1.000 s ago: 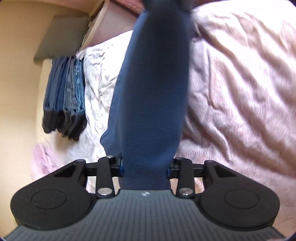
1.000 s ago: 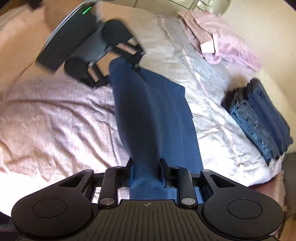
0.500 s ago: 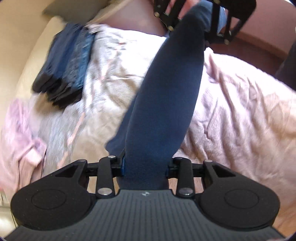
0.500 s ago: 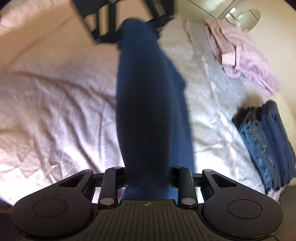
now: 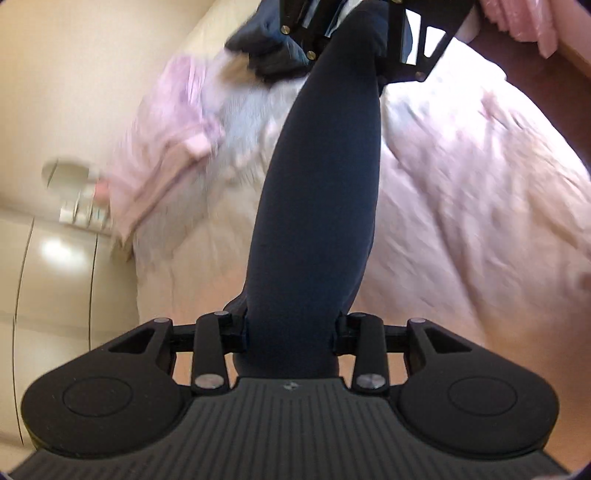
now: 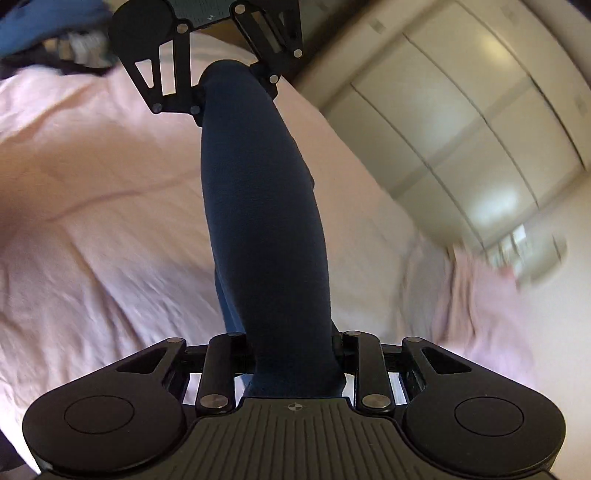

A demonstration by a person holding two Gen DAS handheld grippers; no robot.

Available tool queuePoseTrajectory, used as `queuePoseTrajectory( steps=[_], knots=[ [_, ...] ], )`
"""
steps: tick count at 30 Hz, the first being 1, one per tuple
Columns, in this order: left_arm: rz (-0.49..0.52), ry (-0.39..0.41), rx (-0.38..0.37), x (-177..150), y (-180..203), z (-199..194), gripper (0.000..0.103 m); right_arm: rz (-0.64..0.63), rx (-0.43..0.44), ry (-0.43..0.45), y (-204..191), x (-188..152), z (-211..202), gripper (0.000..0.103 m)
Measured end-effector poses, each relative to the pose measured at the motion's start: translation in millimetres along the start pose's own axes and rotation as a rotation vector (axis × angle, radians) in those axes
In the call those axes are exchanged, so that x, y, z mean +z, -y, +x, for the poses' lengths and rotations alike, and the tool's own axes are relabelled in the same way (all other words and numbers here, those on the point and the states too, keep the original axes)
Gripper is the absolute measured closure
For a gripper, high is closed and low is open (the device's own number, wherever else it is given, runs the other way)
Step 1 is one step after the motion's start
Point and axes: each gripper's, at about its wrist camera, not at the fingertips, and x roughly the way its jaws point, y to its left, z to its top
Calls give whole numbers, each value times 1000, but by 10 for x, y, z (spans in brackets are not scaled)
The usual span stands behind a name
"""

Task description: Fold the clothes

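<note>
A long navy garment [image 5: 321, 184] hangs stretched between my two grippers, off the bed. In the left wrist view my left gripper [image 5: 291, 330] is shut on its near end, and the cloth bulges between the jaws and hides the pads. My right gripper [image 5: 369, 33] holds the far end at the top. The right wrist view mirrors this: my right gripper [image 6: 295, 350] is shut on the navy garment [image 6: 262, 221], and my left gripper [image 6: 210, 59] clamps the other end above. The cloth sags a little and looks folded lengthwise.
A pink bed cover [image 5: 461, 221] lies below. A pink garment [image 5: 166, 147] lies crumpled near the bed's edge, by a pale wardrobe [image 6: 461, 129]. A dark blue stack of folded jeans [image 5: 266, 55] sits behind the right gripper.
Both grippers have risen and rolled, still holding the navy garment. It has come up off the bed. The views have swung from the jeans stack toward the wardrobe and the pink garment.
</note>
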Motion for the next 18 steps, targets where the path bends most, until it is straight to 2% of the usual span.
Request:
queuePoseTrajectory(
  steps=[3,6,8,11,14,18],
  knots=[
    [-53,-83,-52,-345,872,-14,69,-57,69,27,-674,38,123,75],
    [-60,-131,-114,-546,1755,37,67,-125,170,-7,-1382,-112,275,74],
    [-55,-113,-32,-578,2106,-29,67,-171,218,-38,-1785,-227,321,73],
    [-146,-100,51,-561,2261,-60,68,-185,203,-22,-1984,-404,260,69],
    [-164,-85,117,-524,2361,-58,68,-190,169,11,-1970,-552,219,69],
    [-128,-80,191,-493,2544,-26,69,-242,124,88,-2041,-696,232,69]
  ],
)
